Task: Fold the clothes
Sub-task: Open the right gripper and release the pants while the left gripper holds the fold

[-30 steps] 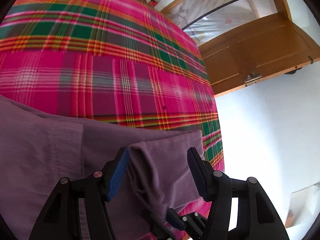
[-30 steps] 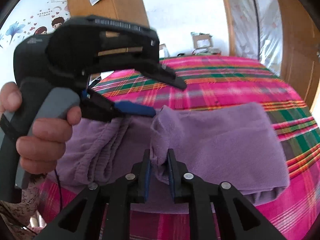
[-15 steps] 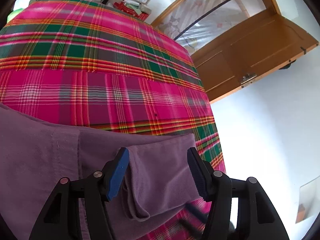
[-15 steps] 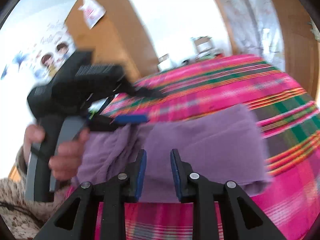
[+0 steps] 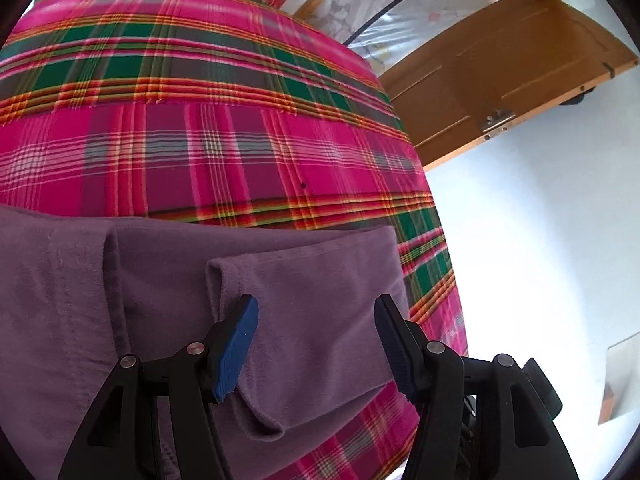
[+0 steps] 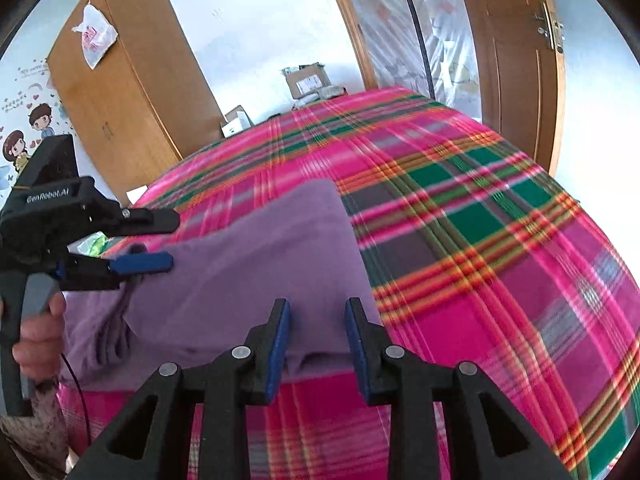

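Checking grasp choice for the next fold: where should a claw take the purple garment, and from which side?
Grip the purple garment at its raised folded flap edge, just ahead of the open left claw. Approach low from the near side; that edge stands up off the layers below, so probably one finger can slide under it.

You have a pink and green plaid bedspread (image 6: pixel 460 216) under everything. Behind it stands a wooden wardrobe (image 6: pixel 132 84) with a plastic bag (image 6: pixel 94 38) on top, cardboard boxes (image 6: pixel 308 80) by the wall, and a wooden door (image 5: pixel 500 76).
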A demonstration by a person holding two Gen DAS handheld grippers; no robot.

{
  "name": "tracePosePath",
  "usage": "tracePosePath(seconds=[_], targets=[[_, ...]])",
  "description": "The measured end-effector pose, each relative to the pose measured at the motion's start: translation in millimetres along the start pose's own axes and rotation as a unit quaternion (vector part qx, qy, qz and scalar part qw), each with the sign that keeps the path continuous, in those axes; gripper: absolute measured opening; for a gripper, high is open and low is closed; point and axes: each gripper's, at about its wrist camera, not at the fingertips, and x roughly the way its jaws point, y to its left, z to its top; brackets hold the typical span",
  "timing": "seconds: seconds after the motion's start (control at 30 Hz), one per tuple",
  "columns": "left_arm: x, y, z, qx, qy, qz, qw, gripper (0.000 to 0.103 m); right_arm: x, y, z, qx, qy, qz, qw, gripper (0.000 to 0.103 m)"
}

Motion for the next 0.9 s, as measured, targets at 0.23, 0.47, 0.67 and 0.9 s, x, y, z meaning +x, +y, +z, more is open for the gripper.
tracePosePath(seconds=[0.23, 0.47, 0.67, 0.9], targets=[[0, 9, -4, -0.009, 0.005, 0.000, 1.0000, 0.063, -25, -8, -22, -0.007, -0.019, -0.038, 0.999, 0.030], [2, 13, -4, -0.030, 0.008, 0.000, 0.9995, 0.063, -27, 25, -40, -0.101, -0.038, -0.101, 0.989, 0.050], [5, 12, -5, -0.037, 0.007, 0.003, 0.9993, 0.063, -7, 40, -37, -0.113, -0.018, -0.095, 0.989, 0.054], [7, 12, -4, -0.038, 0.007, 0.003, 0.9993, 0.063, -2, 42, -29, -0.096, -0.018, -0.108, 0.989, 0.056]])
